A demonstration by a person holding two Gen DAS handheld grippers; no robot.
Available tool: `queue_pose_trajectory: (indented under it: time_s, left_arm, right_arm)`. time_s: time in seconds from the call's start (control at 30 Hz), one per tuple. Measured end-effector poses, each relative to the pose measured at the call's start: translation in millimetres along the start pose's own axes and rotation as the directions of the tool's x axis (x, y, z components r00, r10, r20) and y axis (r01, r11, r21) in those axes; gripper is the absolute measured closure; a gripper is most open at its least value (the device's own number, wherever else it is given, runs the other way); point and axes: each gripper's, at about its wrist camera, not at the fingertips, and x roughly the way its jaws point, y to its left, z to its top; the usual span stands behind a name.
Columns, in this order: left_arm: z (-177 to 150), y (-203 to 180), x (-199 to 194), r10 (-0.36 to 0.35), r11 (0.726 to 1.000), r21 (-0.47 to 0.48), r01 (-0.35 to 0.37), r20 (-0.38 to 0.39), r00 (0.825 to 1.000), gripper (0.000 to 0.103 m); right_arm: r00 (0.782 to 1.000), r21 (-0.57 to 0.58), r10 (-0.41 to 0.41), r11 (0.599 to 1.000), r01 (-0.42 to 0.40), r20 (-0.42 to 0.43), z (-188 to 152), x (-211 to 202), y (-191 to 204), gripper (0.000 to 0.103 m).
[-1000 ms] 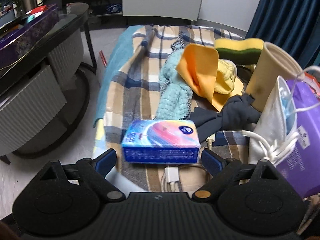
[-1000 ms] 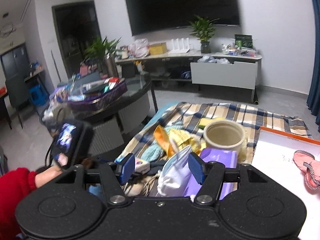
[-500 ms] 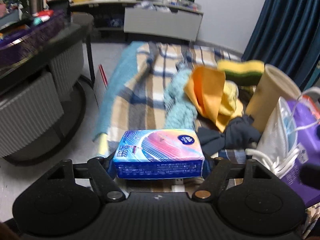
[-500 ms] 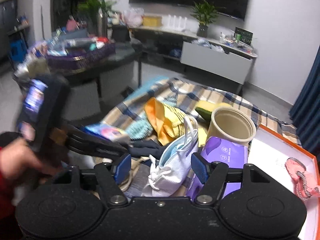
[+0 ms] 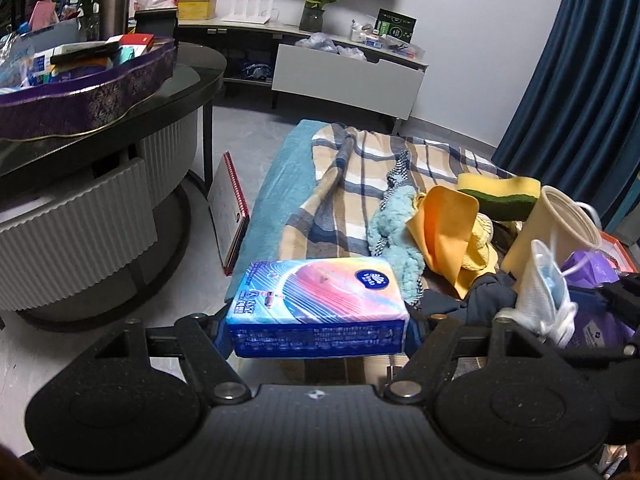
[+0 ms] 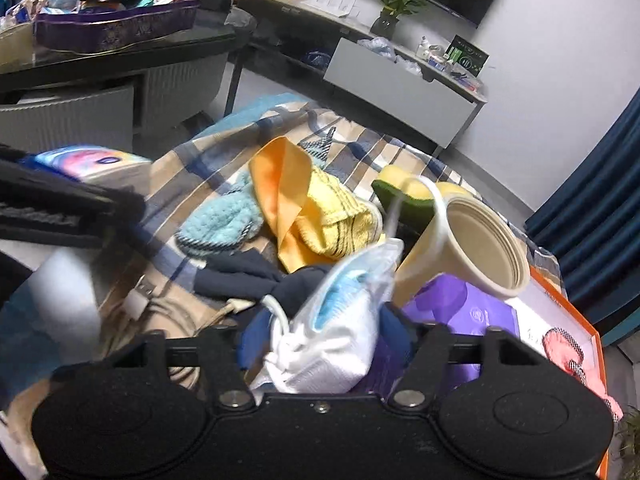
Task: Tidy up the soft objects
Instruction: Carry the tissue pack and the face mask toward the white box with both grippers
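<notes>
— Both grippers are now carrying something: a second ago the tissue pack [image 5: 318, 306] was lying on the plaid blanket [image 5: 348, 184] and the face mask [image 6: 332, 320] was leaning on the pile.

— Is the left gripper [image 5: 318, 330] gripping it properly?

— Its fingers are pressing on both short ends of the pack, which is sitting level and lifted off the blanket's near edge. The right gripper [image 6: 326, 344] is closing on the mask, bunching the white and blue fabric, loops dangling.

— So the sorting is getting going?

— I'd judge so. Remaining on the blanket are the blue knit [image 6: 218, 222], orange cloth [image 6: 282, 188], yellow cloth [image 6: 334, 220], dark cloth [image 6: 240, 272] and sponge [image 5: 498, 194]. An orange-rimmed tray [image 6: 576, 316] is waiting at the right edge, already holding something pink.
</notes>
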Motion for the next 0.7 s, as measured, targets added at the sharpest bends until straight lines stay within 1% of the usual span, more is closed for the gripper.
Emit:
queue_pose_trajectory:
  time_s: [0.03, 0.07, 0.13, 0.23, 0.33, 0.43, 0.57, 0.7]
  left_arm:
    - [0.4, 0.1, -0.2, 0.0, 1.0, -0.004, 0.0, 0.001, 1.0, 0.027]
    - [0.6, 0.4, -1.8, -0.002, 1.0, -0.005, 0.002, 0.003, 1.0, 0.027]
    - [2.3, -2.1, -3.6, -0.007, 1.0, -0.008, 0.007, 0.007, 1.0, 0.027]
    - [5.9, -9.9, -8.3, -0.017, 1.0, -0.003, 0.017, 0.017, 1.0, 0.027]
    - [12.7, -21.9, -14.9, -0.029, 1.0, 0.011, 0.029, 0.033, 0.999, 0.027]
    - [20.6, -34.6, -22.1, -0.038, 0.999, 0.021, 0.037, 0.048, 0.998, 0.027]
    - [30.4, -50.8, -26.9, -0.028, 0.999, 0.046, 0.025, 0.051, 0.998, 0.027]
    - [37.4, -63.1, -30.4, -0.018, 0.998, 0.062, 0.015, 0.049, 0.999, 0.027]
  right_arm:
    - [1.0, 0.001, -0.007, 1.0, 0.007, 0.008, 1.5, 2.1, -1.3, 0.055]
    - [1.0, 0.004, -0.014, 1.0, 0.014, 0.017, 2.1, 2.0, -3.3, 0.057]
    - [0.999, 0.041, 0.012, 0.999, -0.013, 0.035, 3.3, -0.3, -10.6, 0.059]
    - [0.994, 0.087, 0.024, 0.996, -0.033, 0.103, 4.8, -15.5, -22.2, 0.059]
    - [0.981, 0.117, 0.044, 0.991, -0.067, 0.188, 7.8, -39.4, -36.3, 0.059]
    - [0.962, 0.151, 0.077, 0.981, -0.119, 0.262, 11.4, -61.2, -54.3, 0.059]
    - [0.948, 0.201, 0.106, 0.964, -0.171, 0.3, 14.1, -75.2, -80.3, 0.059]
    - [0.939, 0.245, 0.105, 0.95, -0.192, 0.328, 14.3, -82.1, -100.2, 0.059]
